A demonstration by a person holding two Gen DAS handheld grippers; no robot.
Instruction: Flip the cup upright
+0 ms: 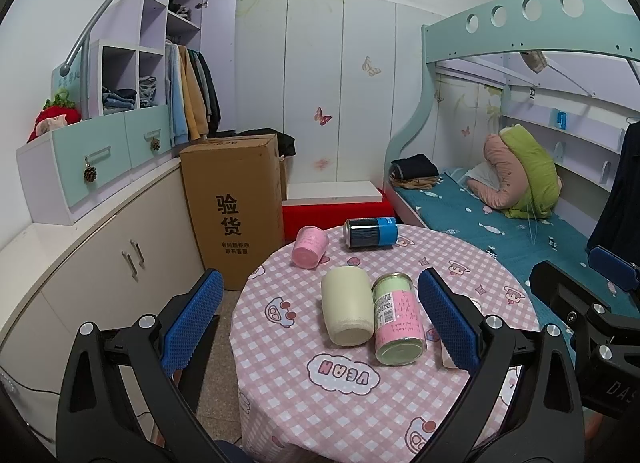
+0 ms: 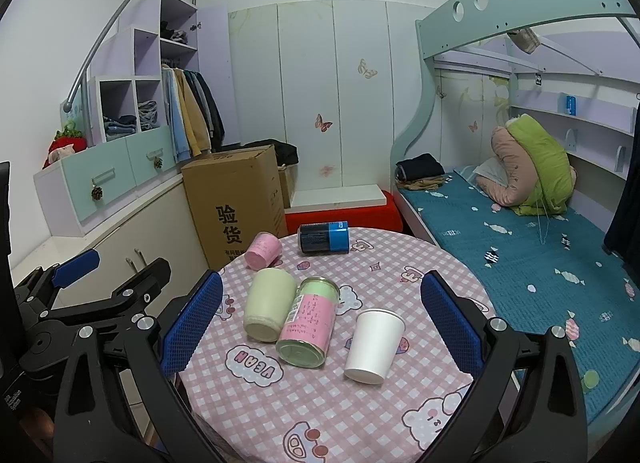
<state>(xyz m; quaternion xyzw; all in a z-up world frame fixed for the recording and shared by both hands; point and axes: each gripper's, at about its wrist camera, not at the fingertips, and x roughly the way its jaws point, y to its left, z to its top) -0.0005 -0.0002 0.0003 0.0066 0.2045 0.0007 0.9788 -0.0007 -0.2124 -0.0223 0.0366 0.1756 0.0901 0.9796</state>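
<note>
The round desk [image 2: 360, 415] under its pink checked cloth carries five toppled containers. The white paper cup [image 2: 374, 345] lies on its side between the right gripper [image 2: 320, 319] fingers, released wide to straddle it; the left gripper [image 1: 320, 319], equally spread, hovers over the cream cup [image 1: 347, 309].

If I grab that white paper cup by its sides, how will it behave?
The white paper cup looks thin-walled and empty, so it is probably very light and may crush under a firm squeeze. It appears to lie tilted on the checked tablecloth, so a nudge could roll it in a curve. The right gripper is open around it.
</note>
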